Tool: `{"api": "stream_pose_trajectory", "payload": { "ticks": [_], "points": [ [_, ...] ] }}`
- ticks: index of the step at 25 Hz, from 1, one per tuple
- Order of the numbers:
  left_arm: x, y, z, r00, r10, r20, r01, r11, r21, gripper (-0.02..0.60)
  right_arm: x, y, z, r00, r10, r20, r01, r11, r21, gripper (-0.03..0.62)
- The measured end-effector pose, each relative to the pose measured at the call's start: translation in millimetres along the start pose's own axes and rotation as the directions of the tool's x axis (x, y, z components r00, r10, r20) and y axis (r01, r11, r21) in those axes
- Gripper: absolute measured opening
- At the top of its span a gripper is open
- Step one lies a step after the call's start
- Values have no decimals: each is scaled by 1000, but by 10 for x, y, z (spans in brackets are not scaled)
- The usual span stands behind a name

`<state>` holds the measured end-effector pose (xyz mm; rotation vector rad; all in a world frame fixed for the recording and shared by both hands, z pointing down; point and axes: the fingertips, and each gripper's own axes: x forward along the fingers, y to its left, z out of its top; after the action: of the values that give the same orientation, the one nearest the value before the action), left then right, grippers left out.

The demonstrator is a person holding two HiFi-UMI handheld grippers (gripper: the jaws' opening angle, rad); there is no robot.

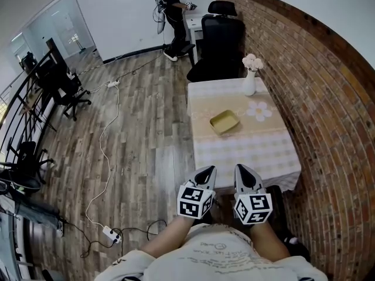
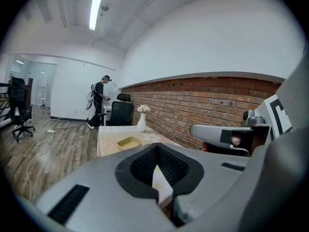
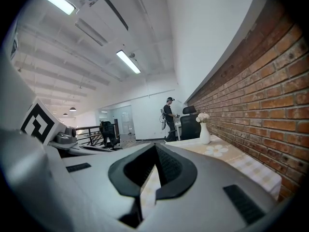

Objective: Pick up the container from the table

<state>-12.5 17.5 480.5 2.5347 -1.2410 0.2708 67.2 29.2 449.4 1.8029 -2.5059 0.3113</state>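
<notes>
A shallow yellow container (image 1: 224, 122) lies in the middle of a table (image 1: 275, 157) covered with a checked cloth; it also shows ahead in the left gripper view (image 2: 128, 142). Both grippers hover side by side before the table's near edge, short of the container. My left gripper (image 1: 207, 170) (image 2: 157, 170) is shut with nothing in it. My right gripper (image 1: 242, 169) (image 3: 153, 170) is likewise shut and empty, its tips meeting. The container is hidden behind the jaws in the right gripper view.
A white vase of flowers (image 1: 250, 79) (image 3: 204, 132) stands at the table's far end beside the brick wall (image 1: 316, 98). Black office chairs (image 1: 220, 43) sit beyond the table, and a person (image 1: 171, 13) stands farther back. Cables and a power strip (image 1: 111, 234) lie on the wooden floor to the left.
</notes>
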Motion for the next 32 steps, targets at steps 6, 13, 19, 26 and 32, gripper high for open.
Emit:
{"api": "stream_pose_trajectory", "payload": {
  "ticks": [6,13,19,26,32],
  "points": [
    [366,250,224,1000,-14,6,14,1000,-5,3,416,-106,120,1000,-7,-3,7,1000,-30,2],
    [763,500,397,999,-34,-9,34,999,-7,3,871,-368,191,998,-47,-44,46,999,-13,2],
    [1094,720,571,998,-51,-25,51,999,-9,3,1227,-564,256,996,-70,-59,71,997,7,1],
    [1501,1027,675,996,-80,-48,79,997,-19,3,1705,-699,326,993,-91,-70,92,996,9,2],
    [1775,1287,735,990,-122,-71,120,992,-36,3,2037,-788,299,985,-139,-101,141,990,12,1]
  ]
}}
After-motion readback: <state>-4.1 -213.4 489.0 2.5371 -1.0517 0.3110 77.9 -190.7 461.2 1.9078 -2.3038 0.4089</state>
